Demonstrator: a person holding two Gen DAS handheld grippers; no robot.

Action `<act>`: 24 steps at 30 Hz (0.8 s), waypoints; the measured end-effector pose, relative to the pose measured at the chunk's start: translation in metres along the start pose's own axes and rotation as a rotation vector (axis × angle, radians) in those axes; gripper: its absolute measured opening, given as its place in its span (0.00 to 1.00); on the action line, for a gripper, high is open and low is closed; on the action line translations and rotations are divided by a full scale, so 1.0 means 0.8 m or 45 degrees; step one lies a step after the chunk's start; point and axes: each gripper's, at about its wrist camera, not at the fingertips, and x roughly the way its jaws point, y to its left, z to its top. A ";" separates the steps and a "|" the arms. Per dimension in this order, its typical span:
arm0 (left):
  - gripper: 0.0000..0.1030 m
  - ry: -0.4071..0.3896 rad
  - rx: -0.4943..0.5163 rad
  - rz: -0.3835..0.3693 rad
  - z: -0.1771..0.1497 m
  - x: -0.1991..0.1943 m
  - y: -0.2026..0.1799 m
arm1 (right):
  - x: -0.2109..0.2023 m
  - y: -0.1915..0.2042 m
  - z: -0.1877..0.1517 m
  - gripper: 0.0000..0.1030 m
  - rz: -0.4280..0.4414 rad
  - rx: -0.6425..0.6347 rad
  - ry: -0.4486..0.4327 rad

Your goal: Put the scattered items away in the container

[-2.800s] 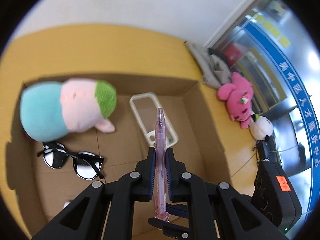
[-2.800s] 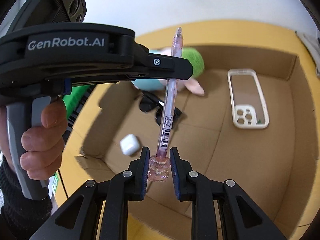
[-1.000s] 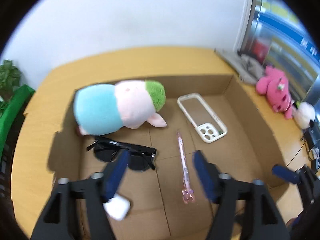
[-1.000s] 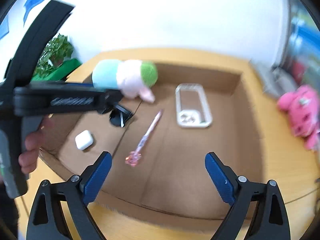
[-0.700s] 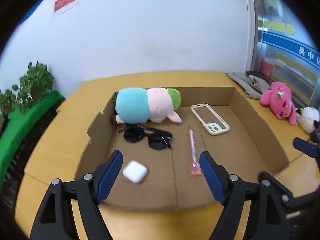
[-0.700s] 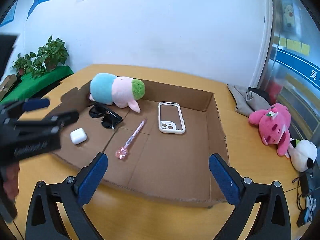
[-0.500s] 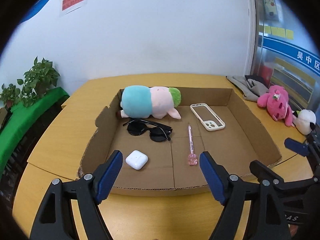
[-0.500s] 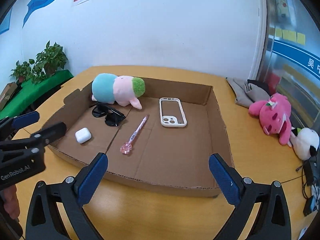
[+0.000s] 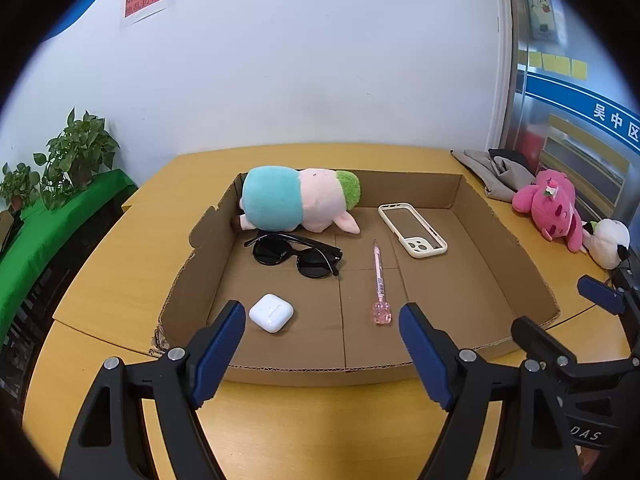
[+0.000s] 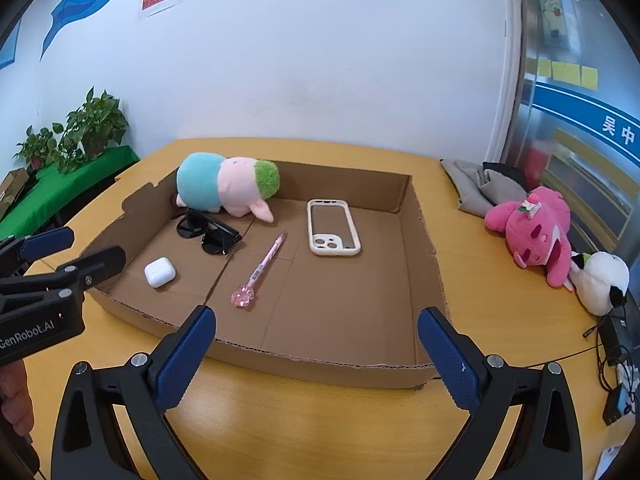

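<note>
A shallow cardboard box [image 9: 524, 256] [image 10: 422, 240] lies on the yellow table. In it lie a blue-pink-green plush pig [image 9: 296, 200] [image 10: 224, 188], black sunglasses [image 9: 296, 254] [image 10: 208, 234], a white earbud case [image 9: 271, 313] [image 10: 159, 272], a pink pen [image 9: 379, 280] [image 10: 262, 266] and a cream phone case [image 9: 412, 230] [image 10: 332, 232]. My left gripper [image 9: 320, 332] is open and empty, held back above the box's near edge. My right gripper [image 10: 316, 336] is open and empty, also back from the box.
A pink plush [image 9: 556, 208] [image 10: 536, 228] and a white plush [image 9: 608, 242] [image 10: 600, 280] lie on the table right of the box. Grey cloth [image 10: 484, 188] lies at the far right. Potted plants [image 9: 76, 152] stand on a green surface at left. Cables [image 10: 616, 356] lie at the right edge.
Both grippers let go of the pink pen, which now lies in the box. Both opened wide and drew back and up from the box.
</note>
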 end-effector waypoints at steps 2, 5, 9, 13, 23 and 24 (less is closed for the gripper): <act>0.77 0.006 -0.004 -0.006 -0.001 0.001 0.001 | 0.000 0.000 0.001 1.00 0.006 0.003 -0.001; 0.77 0.014 -0.003 -0.009 -0.003 0.003 0.000 | 0.002 -0.001 0.002 1.00 0.007 0.002 0.005; 0.77 0.028 -0.006 -0.008 -0.004 0.007 0.001 | 0.007 -0.002 0.001 1.00 0.013 0.004 0.018; 0.77 0.047 -0.010 0.003 -0.005 0.012 0.003 | 0.011 -0.003 0.000 1.00 0.018 0.011 0.027; 0.77 0.068 -0.016 0.006 -0.007 0.019 0.005 | 0.016 -0.005 0.000 1.00 0.023 0.014 0.036; 0.77 0.070 -0.016 0.006 -0.007 0.019 0.006 | 0.016 -0.004 0.000 1.00 0.024 0.014 0.037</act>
